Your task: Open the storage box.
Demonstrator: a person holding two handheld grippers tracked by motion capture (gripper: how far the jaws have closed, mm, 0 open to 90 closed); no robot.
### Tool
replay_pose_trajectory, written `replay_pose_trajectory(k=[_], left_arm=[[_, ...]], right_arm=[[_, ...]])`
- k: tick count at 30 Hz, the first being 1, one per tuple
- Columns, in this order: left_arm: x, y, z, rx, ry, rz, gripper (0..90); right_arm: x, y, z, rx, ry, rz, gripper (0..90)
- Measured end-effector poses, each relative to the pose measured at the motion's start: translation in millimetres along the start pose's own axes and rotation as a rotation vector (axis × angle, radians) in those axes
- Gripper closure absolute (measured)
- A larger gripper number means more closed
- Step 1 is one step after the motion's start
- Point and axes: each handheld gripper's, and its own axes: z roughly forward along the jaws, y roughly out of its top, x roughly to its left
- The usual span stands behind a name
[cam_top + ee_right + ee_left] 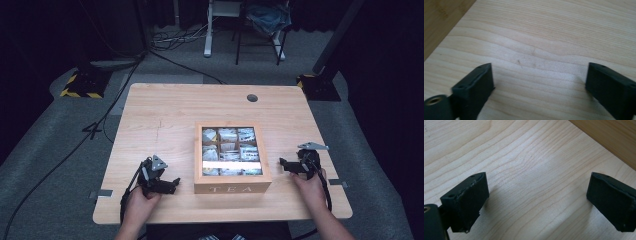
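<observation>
**Tea box untouched, both claws waiting**

Tea box sits closed at the near middle of the surface, its compartments full. Nothing appears done yet. The left claw and right claw flank it, each spread wide, holding nothing.

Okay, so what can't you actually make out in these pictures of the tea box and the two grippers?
- High view: what the packets in the tea box are; they are too small, and a glare strip across the lid hides one row.
- Left gripper view: the box is cut off by the top right edge, a bare wooden wall.
- Right gripper view: the box is cut off at the top left corner.
</observation>
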Motion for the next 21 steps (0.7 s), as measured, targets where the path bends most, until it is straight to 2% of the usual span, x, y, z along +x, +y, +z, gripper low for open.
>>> replay_pose_trajectory(k=[1,3,6,7,10,13,18,19,20,21], left_arm=[[2.2,-0.1,-0.3,0.001,-0.011,0.016,4.8],[3.8,-0.7,-0.5,0.001,-0.02,0.017,4.7],[6.2,-0.1,0.2,0.0,-0.016,0.011,4.2],[6.3,0.4,0.4,0.002,-0.014,0.012,4.1],[5.9,1.0,1.0,0.002,-0.011,0.007,4.1],[5.6,1.1,1.1,0.001,-0.008,0.004,4.2],[5.5,1.1,0.9,0.0,-0.004,0.006,4.4],[5.5,1.0,1.0,-0.001,-0.004,0.006,4.4],[5.5,1.0,1.0,-0.001,-0.004,0.006,4.4],[5.5,1.0,1.0,0.0,-0.003,0.006,4.4]], right_arm=[[0.4,-0.4,-1.5,-0.005,0.004,-0.005,14.8],[0.2,-0.9,-3.5,-0.007,0.008,-0.007,17.3],[-0.9,-1.2,-5.3,-0.001,0.011,-0.01,20.1],[-2.5,-1.4,-7.1,0.001,0.015,-0.01,25.2],[-3.7,-0.1,-10.2,0.02,0.015,-0.007,31.3],[-5.1,1.5,-13.2,0.048,0.024,0.001,33.8],[-6.4,3.7,-20.8,0.037,0.042,0.009,34.8],[-5.5,5.8,-27.7,0.025,0.063,0.01,34.6],[-5.5,5.8,-27.7,0.025,0.063,0.01,34.6],[-2.9,7.8,-33.5,0.018,0.096,0.012,34.8]])
